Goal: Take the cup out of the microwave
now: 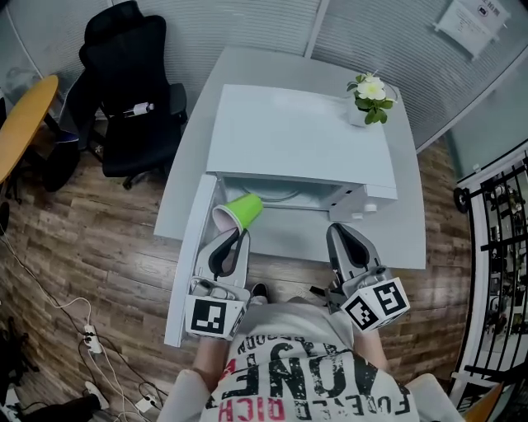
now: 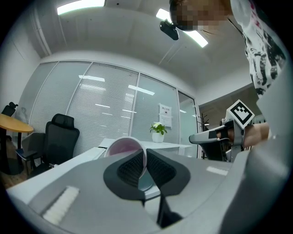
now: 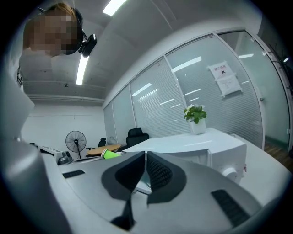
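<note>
Cup point(image 1: 241, 213) rim clamped in left claw point(image 1: 236, 237); right claw point(image 1: 341, 232) looks closed on nothing.

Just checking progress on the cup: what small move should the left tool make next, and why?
Probably ease the green tapered cup toward the person: the left tool pinches its rim, tilted, just at the open mouth of the white microwave.

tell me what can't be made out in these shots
- Microwave inside: in the head view its own top covers nearly all of it.
- Cup lower rim and body: in the left gripper view, hidden behind the left gripper, which is shut on the rim.
- Print on the wall sheet: too small in every view.
- Cup in the right gripper view: only a green sliver shows.
</note>
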`<act>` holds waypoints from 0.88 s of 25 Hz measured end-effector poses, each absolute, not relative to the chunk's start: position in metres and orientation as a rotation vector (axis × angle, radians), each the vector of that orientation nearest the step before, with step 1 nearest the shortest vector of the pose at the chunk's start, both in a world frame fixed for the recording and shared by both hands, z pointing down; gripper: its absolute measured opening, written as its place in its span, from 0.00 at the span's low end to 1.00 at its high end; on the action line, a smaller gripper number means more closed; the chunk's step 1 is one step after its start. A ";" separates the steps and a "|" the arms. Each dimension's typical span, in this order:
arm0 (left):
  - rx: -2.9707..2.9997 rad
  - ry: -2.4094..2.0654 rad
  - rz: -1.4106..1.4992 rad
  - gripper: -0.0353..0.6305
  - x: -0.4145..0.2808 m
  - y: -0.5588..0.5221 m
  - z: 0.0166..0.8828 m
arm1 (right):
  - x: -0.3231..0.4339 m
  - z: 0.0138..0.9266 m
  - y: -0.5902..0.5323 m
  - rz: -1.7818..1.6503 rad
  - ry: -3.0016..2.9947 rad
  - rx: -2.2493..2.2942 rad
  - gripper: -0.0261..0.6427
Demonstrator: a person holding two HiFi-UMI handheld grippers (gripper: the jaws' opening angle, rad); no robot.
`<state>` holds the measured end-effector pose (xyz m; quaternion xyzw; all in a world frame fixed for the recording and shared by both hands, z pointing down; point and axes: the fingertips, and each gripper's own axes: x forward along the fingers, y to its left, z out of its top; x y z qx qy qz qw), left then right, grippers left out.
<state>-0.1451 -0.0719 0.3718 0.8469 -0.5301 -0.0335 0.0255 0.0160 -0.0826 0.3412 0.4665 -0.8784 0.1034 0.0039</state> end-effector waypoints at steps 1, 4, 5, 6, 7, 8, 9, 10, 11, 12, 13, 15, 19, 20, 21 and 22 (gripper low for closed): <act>2.612 -1.635 -0.101 0.10 -0.144 -0.072 0.372 | 0.018 0.342 -0.083 0.325 -2.749 1.466 0.07; 2.621 -1.633 -0.089 0.10 -0.143 -0.074 0.373 | 0.022 0.343 -0.084 0.315 -2.736 1.479 0.07; 2.627 -1.632 -0.085 0.10 -0.143 -0.074 0.373 | 0.023 0.344 -0.083 0.317 -2.733 1.482 0.07; 2.631 -1.629 -0.081 0.10 -0.142 -0.074 0.374 | 0.024 0.344 -0.083 0.322 -2.731 1.485 0.07; 2.633 -1.626 -0.076 0.10 -0.141 -0.075 0.374 | 0.025 0.345 -0.083 0.328 -2.730 1.488 0.07; 2.634 -1.624 -0.072 0.10 -0.140 -0.076 0.375 | 0.026 0.345 -0.083 0.333 -2.729 1.491 0.07; 2.635 -1.622 -0.068 0.10 -0.140 -0.077 0.375 | 0.027 0.346 -0.083 0.338 -2.728 1.495 0.07; 2.635 -1.622 -0.064 0.10 -0.139 -0.078 0.376 | 0.029 0.346 -0.084 0.341 -2.726 1.501 0.07; 2.636 -1.621 -0.061 0.10 -0.139 -0.079 0.376 | 0.030 0.346 -0.084 0.341 -2.724 1.506 0.07; 2.637 -1.621 -0.059 0.10 -0.139 -0.080 0.376 | 0.032 0.347 -0.084 0.337 -2.720 1.511 0.07; 2.639 -1.620 -0.057 0.10 -0.138 -0.081 0.376 | 0.034 0.347 -0.085 0.333 -2.715 1.515 0.07; 2.642 -1.617 -0.054 0.10 -0.137 -0.082 0.376 | 0.037 0.347 -0.085 0.335 -2.710 1.524 0.07; 2.648 -1.610 -0.045 0.10 -0.134 -0.086 0.378 | 0.041 0.348 -0.087 0.344 -2.704 1.542 0.07; 2.649 -1.607 -0.042 0.10 -0.133 -0.086 0.378 | 0.043 0.348 -0.088 0.342 -2.701 1.545 0.07; 2.648 -1.604 -0.038 0.10 -0.132 -0.086 0.379 | 0.044 0.349 -0.088 0.338 -2.697 1.549 0.07; 2.648 -1.602 -0.035 0.10 -0.132 -0.086 0.380 | 0.044 0.349 -0.088 0.336 -2.694 1.552 0.07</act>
